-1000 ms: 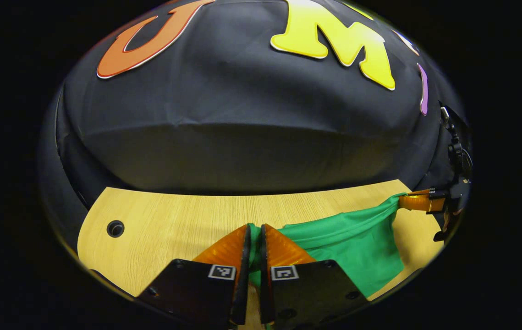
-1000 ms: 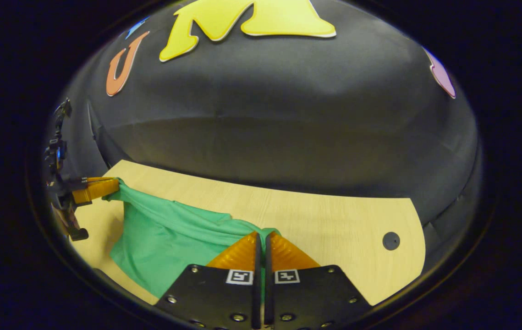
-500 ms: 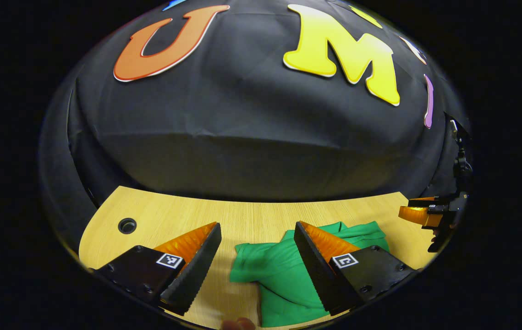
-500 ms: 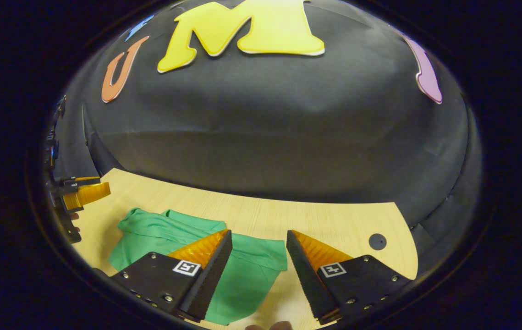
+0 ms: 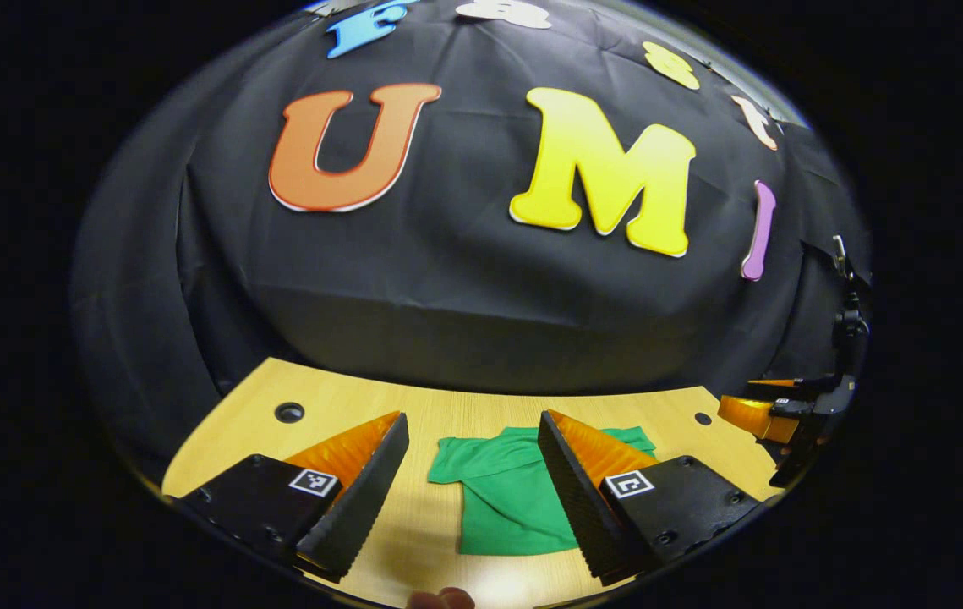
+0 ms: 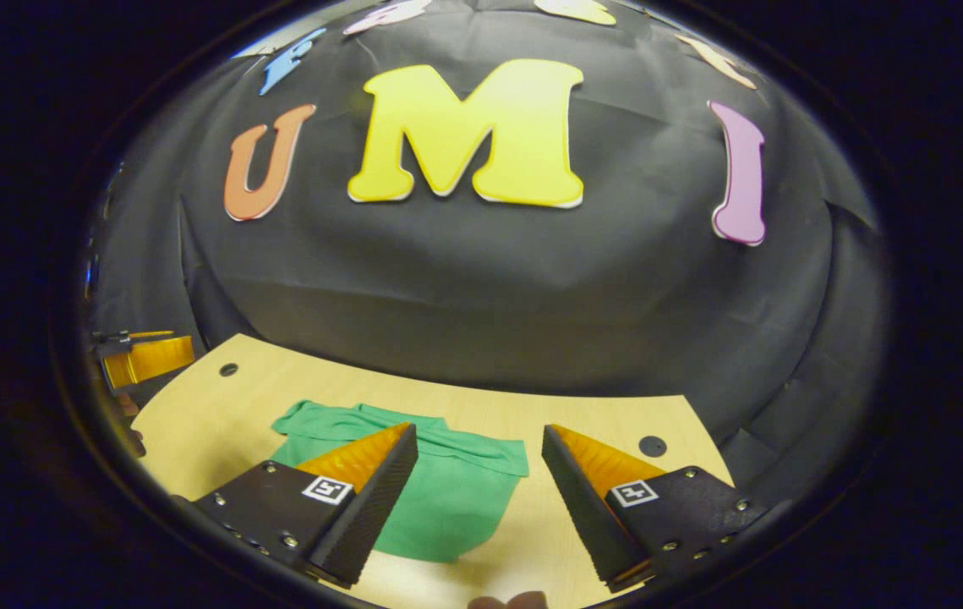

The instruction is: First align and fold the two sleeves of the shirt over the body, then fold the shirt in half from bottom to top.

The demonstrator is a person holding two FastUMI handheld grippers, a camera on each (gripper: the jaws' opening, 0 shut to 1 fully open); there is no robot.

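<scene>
Shirt point(image 5: 508, 495) lies folded into a compact green bundle on the table point(image 5: 346, 406), ahead of both grippers and touched by neither. In the left gripper view, the left gripper point(image 5: 471, 491) has its 2 fingers spread wide apart, and the shirt sits in the gap between them, reaching behind the right-hand finger point(image 5: 582, 474). A fingertip of the person shows at the bottom edge, under the jaws. The right gripper point(image 5: 764, 410) shows far off to the right of the jaws, over the table's edge; from there I cannot tell how its jaws stand.

In the right gripper view, its own fingers stand wide apart too. The shirt point(image 6: 439, 491) lies ahead and left of the gap, partly behind the left-hand finger point(image 6: 367, 495). 2 round holes mark the table point(image 6: 582, 414), 1 beyond each side of the jaws.
</scene>
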